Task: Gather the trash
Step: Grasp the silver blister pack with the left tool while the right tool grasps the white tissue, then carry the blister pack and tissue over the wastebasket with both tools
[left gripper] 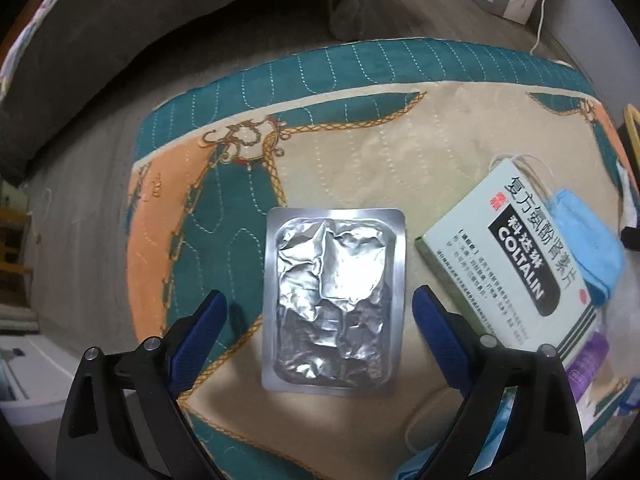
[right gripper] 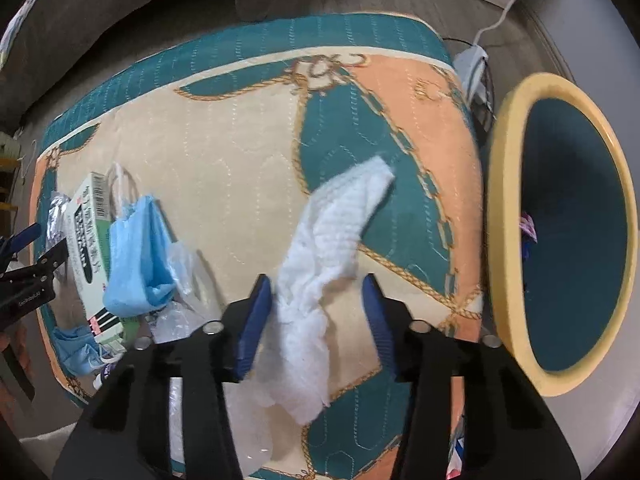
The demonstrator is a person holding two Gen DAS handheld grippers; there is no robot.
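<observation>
Because it is only crumpled paper, the tissue (right gripper: 324,264) should weigh next to nothing and squash under any squeeze; I judge the bunched lower part the best place to pinch. It lies on the quilt (right gripper: 224,152) just left of the yellow bin (right gripper: 504,208), its long axis running from the right gripper (right gripper: 316,320) up toward the bin. The fingers (right gripper: 254,320) straddle it, the left one touching, the other still apart. Far left of the bin, the foil pack (left gripper: 334,300) lies flat, stiff and slippery, lengthwise between the left gripper (left gripper: 320,316)'s wide-open fingers.
</observation>
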